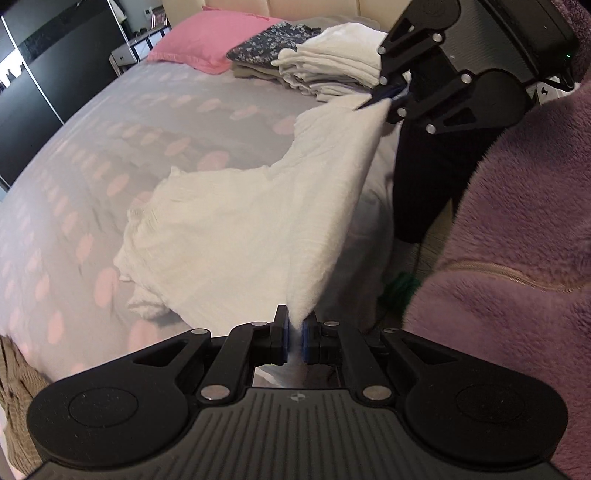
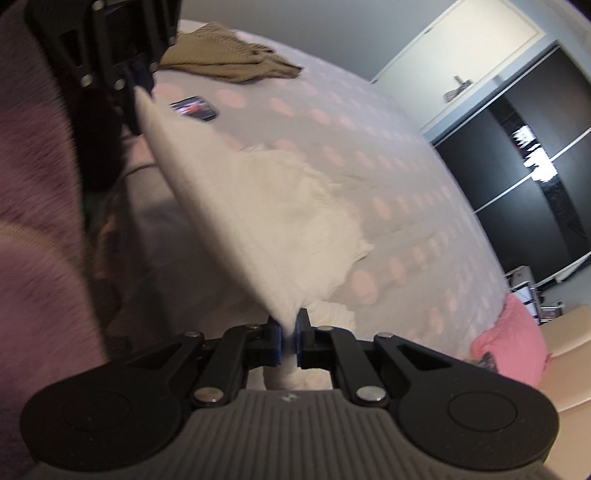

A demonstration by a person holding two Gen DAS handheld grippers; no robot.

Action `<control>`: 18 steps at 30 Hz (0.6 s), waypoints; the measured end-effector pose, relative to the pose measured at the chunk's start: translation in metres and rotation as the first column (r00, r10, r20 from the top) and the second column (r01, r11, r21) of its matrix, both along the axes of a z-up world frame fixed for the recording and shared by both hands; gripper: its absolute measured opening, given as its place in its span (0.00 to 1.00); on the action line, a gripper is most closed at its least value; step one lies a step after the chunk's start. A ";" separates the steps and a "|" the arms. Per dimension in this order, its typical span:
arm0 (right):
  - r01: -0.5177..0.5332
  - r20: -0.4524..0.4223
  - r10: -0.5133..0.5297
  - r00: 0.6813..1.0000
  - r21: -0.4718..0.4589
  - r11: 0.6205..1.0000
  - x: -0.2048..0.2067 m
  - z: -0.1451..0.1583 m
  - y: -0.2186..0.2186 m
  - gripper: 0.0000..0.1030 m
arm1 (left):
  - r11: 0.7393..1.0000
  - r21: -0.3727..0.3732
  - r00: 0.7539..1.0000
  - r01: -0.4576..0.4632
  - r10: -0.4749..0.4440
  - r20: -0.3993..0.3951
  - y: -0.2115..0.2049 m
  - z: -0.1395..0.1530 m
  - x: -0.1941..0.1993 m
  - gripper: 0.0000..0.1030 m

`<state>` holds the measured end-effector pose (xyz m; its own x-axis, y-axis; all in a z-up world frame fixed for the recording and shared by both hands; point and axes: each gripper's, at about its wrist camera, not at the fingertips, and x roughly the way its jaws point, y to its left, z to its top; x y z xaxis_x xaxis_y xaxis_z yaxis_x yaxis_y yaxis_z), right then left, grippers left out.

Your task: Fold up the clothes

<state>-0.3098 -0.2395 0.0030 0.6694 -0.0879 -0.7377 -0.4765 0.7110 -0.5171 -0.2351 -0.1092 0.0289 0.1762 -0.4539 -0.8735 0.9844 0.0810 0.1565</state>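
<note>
White garment (image 1: 236, 236): crinkled light cloth, held up over the near edge of the bed by two corners of one stretched edge; the rest sags and trails in a rumpled heap onto the bedspread. In the right wrist view the same garment (image 2: 258, 206) runs as a taut band from one claw to the other, its bunched part lying on the spread.

Left claw (image 1: 294, 334): fingers drawn together, blue pads pinching a corner of the white garment. Seen from the other side (image 2: 138, 79), it grips the far end of the stretched edge.

Right claw (image 2: 289, 338): fingers together, clamped on the opposite corner of the garment. In the left wrist view (image 1: 389, 96) it holds the cloth's far tip, above the bed's edge.

Bed (image 1: 92, 177): pale grey-lilac spread with pink dots, bearing all the items.

Stack of folded whites (image 1: 332, 62): near the head of the bed, beyond the held garment and apart from it.

Dark floral folded piece (image 1: 266, 40): just beside the white stack, on top of a beige folded layer.

Pink pillow (image 1: 207, 35): at the head of the bed.

Tan knitted garment (image 2: 229, 59): unfolded, toward the foot of the bed.

Phone (image 2: 194, 108): lying flat on the spread, screen lit, near the left claw.

Purple fleece sleeve (image 1: 517, 229): the person's clothing, close to the cameras.

Dark wardrobe doors (image 2: 535, 155): beyond the bed.
</note>
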 end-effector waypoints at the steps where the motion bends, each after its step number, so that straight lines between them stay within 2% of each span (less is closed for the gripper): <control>1: -0.005 -0.015 0.005 1.000 0.001 1.000 -0.005 -0.003 0.003 0.07 | 1.000 0.001 1.000 -0.004 0.004 -0.009 0.003 -0.001 -0.003 0.04; 4: 0.010 -0.018 -0.009 1.000 0.011 1.000 -0.006 -0.004 0.004 0.07 | 1.000 0.002 1.000 -0.019 0.019 -0.020 0.004 -0.006 0.000 0.04; 10: 0.076 0.068 -0.077 0.995 0.010 0.997 0.029 0.006 -0.004 0.07 | 0.997 -0.027 0.997 -0.077 0.077 -0.010 -0.007 0.005 0.033 0.04; 15: 0.123 0.144 -0.120 0.982 -0.014 0.992 0.083 0.015 -0.019 0.07 | 0.988 -0.056 0.990 -0.142 0.141 -0.011 -0.031 0.014 0.090 0.05; 18: 0.153 0.161 -0.149 0.976 -0.012 0.988 0.121 0.017 -0.030 0.07 | 0.981 -0.072 0.983 -0.181 0.181 -0.014 -0.047 0.019 0.126 0.05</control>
<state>-0.1884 -0.2699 0.0197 0.7554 -0.2133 -0.6195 -0.2749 0.7551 -0.5952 -0.1096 -0.1558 0.0477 0.2545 -0.4773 -0.8411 0.9535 0.2689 0.1360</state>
